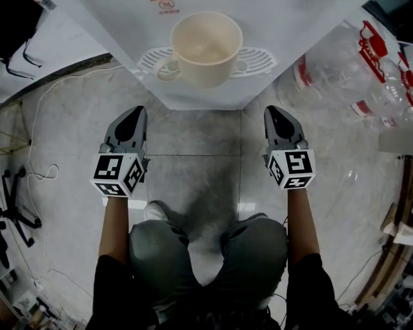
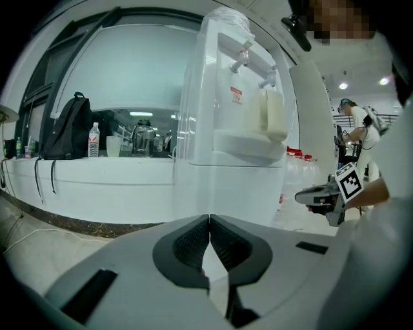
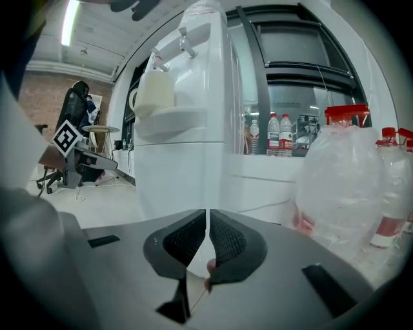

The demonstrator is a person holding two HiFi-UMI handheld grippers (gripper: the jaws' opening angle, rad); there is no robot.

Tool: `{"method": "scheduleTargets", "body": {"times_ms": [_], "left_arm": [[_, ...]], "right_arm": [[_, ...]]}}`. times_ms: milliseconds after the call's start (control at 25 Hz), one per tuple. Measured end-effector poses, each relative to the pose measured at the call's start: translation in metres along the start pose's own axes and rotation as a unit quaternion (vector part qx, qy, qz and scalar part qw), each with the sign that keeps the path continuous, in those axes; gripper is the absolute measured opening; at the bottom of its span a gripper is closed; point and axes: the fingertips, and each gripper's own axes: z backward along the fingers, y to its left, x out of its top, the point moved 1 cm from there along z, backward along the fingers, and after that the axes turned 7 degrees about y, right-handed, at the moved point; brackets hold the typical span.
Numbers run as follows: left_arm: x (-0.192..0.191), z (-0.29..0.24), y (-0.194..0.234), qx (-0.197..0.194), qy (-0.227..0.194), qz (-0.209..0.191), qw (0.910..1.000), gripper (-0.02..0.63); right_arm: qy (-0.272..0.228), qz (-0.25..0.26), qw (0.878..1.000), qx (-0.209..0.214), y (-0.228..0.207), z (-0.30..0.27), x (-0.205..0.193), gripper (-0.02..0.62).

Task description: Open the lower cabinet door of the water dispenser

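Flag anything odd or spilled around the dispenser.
Nothing stands out. The cup sits upright on the drip tray, with no spill visible, and the water jugs stand upright beside the dispenser.

legible text: none.
- red mark [image 1: 166, 4], top centre of head view, on the water dispenser [image 1: 200, 90]: cut by the frame edge, letters unclear.
- small red label [image 2: 237, 95], dispenser front, upper centre of left gripper view: too small to read.
- red labels [image 1: 376, 48] on clear water jugs [image 1: 342, 84], upper right of head view: print blurred.
- marker cubes [image 1: 118, 174] [image 1: 292, 169]: black-and-white square patterns, no letters.
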Motion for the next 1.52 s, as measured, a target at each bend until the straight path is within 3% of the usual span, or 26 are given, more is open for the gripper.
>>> {"method": "scheduleTargets", "body": {"times_ms": [320, 640, 760, 1200, 1320, 1520], "left_arm": [[-0.001, -0.009, -0.008, -0.016, -0.008, -0.039, 0.9991, 0.018], [-0.007, -0.016, -0.008, -0.033, 0.004, -0.059, 0.9977, 0.018], [-0.007, -0.02, -0.009, -0.036, 0.004, -0.057, 0.9977, 0.018], [-0.011, -0.029, -0.019, -0.052, 0.011, -0.061, 0.9967, 0.018], [-0.012, -0.026, -0.014, -0.049, 0.01, -0.05, 0.9975, 0.018], [-0.011, -0.025, -0.011, -0.045, 0.01, -0.047, 0.9978, 0.018]], "right_arm": [[-0.005, -0.002, 0.999, 0.04, 0.004, -0.014, -0.006, 0.1], [0.0, -0.001, 0.998, 0.065, -0.002, -0.032, 0.004, 0.298], [0.001, -0.015, 0.997, 0.073, -0.009, -0.041, 0.01, 0.329], [0.004, -0.024, 0.993, 0.113, -0.006, -0.064, 0.028, 0.331], [0.005, -0.024, 0.992, 0.124, -0.004, -0.064, 0.028, 0.303], [0.013, -0.011, 0.994, 0.112, -0.002, -0.063, 0.03, 0.293]]}}
